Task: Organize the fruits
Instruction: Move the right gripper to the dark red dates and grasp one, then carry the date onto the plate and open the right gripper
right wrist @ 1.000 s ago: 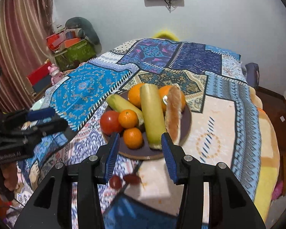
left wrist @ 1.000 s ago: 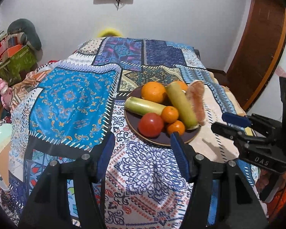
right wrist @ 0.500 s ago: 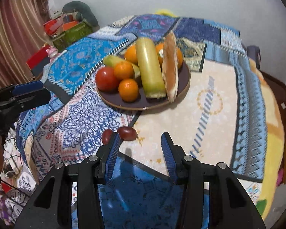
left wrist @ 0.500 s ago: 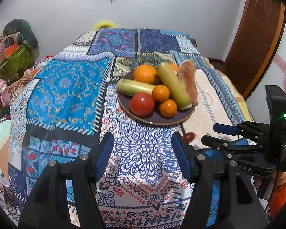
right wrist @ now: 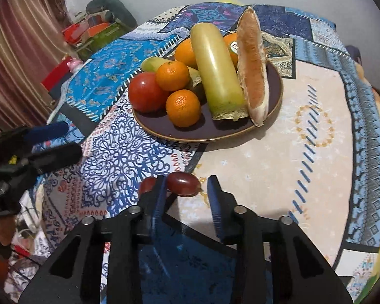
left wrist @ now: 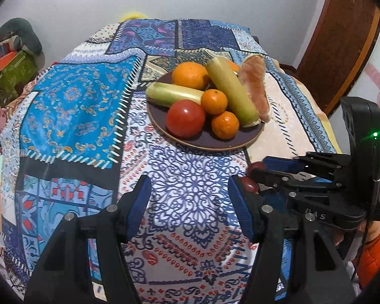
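While the right tongs (right wrist: pixel 187 192) close around the near grape (right wrist: pixel 182 184), not yet pinching, it may roll off the bed (right wrist: pixel 278 157); the left tongs (left wrist: pixel 187 197) stand spread, empty.

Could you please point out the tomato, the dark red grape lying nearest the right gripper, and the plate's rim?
tomato (right wrist: pixel 145 92), right wrist view, middle of its red skin.
dark red grape (right wrist: pixel 183 184), right wrist view, centre of its glossy side.
plate (right wrist: pixel 210 139), right wrist view, near edge of its rim.

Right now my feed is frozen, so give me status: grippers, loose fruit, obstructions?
Left gripper open, empty. Right gripper closing around dark red oval fruit on patterned cloth. Second red fruit beside its left finger. Brown plate full, clear.
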Demonstrator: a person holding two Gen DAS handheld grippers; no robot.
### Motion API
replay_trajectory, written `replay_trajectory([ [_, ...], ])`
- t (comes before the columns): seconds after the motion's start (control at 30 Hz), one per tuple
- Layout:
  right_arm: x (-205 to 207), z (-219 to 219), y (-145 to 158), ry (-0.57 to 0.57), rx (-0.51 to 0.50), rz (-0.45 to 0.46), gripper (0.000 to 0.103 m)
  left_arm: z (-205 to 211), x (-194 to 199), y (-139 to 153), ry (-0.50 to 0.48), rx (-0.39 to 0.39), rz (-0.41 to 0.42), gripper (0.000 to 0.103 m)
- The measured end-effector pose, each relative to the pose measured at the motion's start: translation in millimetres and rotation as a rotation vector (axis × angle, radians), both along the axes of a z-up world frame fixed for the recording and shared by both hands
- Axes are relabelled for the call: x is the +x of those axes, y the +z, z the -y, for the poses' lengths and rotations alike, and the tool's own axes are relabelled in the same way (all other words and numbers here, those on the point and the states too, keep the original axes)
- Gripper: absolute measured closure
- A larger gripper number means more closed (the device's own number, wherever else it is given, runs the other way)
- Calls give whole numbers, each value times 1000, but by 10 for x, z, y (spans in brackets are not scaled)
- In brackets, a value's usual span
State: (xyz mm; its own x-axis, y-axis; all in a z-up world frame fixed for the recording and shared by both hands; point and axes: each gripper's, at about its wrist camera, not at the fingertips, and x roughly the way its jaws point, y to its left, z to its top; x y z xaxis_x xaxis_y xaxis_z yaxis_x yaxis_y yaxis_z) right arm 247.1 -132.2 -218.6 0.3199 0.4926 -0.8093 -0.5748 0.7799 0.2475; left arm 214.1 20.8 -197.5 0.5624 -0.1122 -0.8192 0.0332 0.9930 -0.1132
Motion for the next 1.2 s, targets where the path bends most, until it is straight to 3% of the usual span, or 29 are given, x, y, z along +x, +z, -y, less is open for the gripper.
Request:
replay_trajectory([
  [0.07,-5,-17,5,10,3,-1,79,52,21,-23,-13,-3,-8,41],
  [0.57,-151,447,337,-93,24,76,79,460,161,-262,-94,-61,-79,41],
  [0.63,-166,478,365,-99,26,81,79,506,184,-319,-103,-55,-94,47],
  [0.9,-189,533,349,-104,26,81,79,648,226,-452,-131,-42,-119,55],
  [1.07,-215,523,347,-97,33,76,79,642,245,-456,-132,-45,-114,75],
  [1.2,-227,514,373,-98,39,83,79,613,195,-415,-148,-61,-105,78],
])
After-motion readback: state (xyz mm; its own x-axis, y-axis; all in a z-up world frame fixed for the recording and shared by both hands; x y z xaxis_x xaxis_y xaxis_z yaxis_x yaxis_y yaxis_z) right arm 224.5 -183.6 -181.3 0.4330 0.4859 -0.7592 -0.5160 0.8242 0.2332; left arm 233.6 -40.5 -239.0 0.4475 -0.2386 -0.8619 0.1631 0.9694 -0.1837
